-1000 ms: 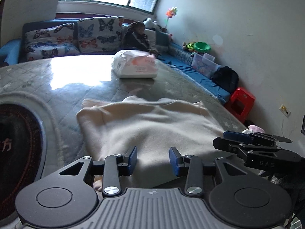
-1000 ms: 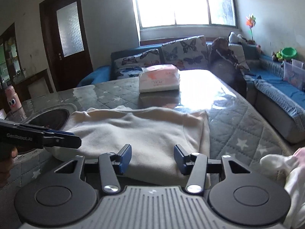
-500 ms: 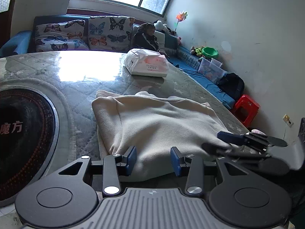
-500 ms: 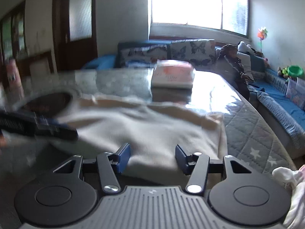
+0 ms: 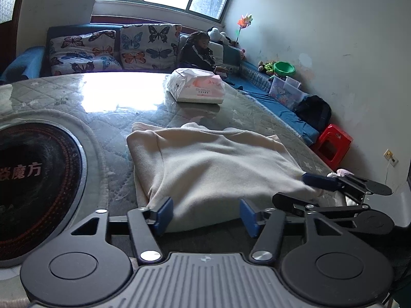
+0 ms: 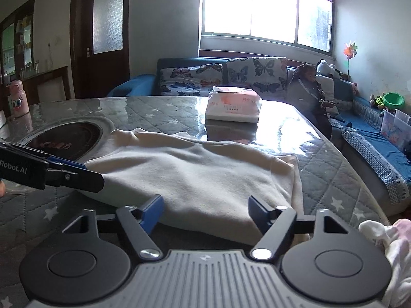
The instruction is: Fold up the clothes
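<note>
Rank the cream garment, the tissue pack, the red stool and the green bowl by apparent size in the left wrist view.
1. Garment, though nearness inflates it.
2. Tissue pack.
3. Red stool.
4. Green bowl, farthest off, so likely understated.

Daylight pours through a wide window (image 6: 267, 7) and glares off the glossy quilted counter (image 6: 159, 113). Beyond the counter's far edge stands a blue sofa (image 6: 143, 84) with butterfly cushions (image 6: 191, 77). A dark wooden door (image 6: 100, 36) with frosted glass stands in the pale wall. A red stool (image 5: 331, 143) sits by the right wall.
</note>
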`<state>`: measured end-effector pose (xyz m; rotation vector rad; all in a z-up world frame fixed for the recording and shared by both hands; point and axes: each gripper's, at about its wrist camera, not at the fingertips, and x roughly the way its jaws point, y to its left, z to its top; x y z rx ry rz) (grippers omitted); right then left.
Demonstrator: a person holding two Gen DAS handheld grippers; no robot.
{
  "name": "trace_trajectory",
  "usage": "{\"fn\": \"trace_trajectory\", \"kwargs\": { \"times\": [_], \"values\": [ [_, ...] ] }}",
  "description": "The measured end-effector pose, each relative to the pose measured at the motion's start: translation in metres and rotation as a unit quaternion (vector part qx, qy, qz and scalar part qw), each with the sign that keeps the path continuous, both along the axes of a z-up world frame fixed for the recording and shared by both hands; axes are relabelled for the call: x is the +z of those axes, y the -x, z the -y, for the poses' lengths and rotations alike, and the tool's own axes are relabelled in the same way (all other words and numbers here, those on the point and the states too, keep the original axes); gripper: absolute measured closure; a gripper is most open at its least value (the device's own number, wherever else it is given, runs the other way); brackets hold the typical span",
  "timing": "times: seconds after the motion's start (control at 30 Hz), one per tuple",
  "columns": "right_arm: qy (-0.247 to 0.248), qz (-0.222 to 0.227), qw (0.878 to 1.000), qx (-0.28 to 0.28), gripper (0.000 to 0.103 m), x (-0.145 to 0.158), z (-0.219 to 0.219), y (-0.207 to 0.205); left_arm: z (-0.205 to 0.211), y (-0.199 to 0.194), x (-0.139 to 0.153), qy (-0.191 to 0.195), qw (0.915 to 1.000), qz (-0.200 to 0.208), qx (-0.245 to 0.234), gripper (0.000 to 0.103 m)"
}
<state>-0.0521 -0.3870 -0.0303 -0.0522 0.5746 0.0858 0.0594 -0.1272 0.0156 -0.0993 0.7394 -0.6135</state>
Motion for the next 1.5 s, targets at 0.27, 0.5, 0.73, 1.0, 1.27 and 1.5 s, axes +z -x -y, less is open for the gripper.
{"fn": "trace_trajectory", "kwargs": {
  "times": [0.27, 0.5, 0.73, 1.0, 1.27, 1.5],
  "values": [
    [-0.007, 0.001, 1.000, -0.010, 0.003, 0.002, -0.008, 0.019, -0.011, 0.019, 0.000, -0.018, 0.9997, 0.002, 0.017, 0.008],
    [-0.004, -0.009, 1.000, -0.014, 0.000, -0.005, -0.020, 0.032, -0.024, 0.034, -0.002, -0.035, 0.9988, 0.001, 0.036, 0.000],
    [-0.003, -0.015, 0.999, -0.034, 0.000, -0.008, -0.026, 0.040, -0.039, 0.045, -0.006, -0.049, 0.9969, -0.007, 0.062, 0.000],
    [-0.016, -0.027, 0.999, -0.042, 0.000, -0.010, -0.033, 0.045, -0.057, 0.056, -0.009, -0.060, 0.9945, -0.018, 0.084, 0.000],
    [-0.009, -0.031, 0.999, -0.036, 0.000, -0.008, -0.049, 0.050, -0.071, 0.069, -0.009, -0.081, 0.9913, -0.019, 0.102, 0.000],
    [-0.009, -0.031, 0.999, -0.029, 0.000, -0.008, -0.059, 0.056, -0.080, 0.080, -0.008, -0.093, 0.9891, -0.018, 0.113, 0.000]
  ]
}}
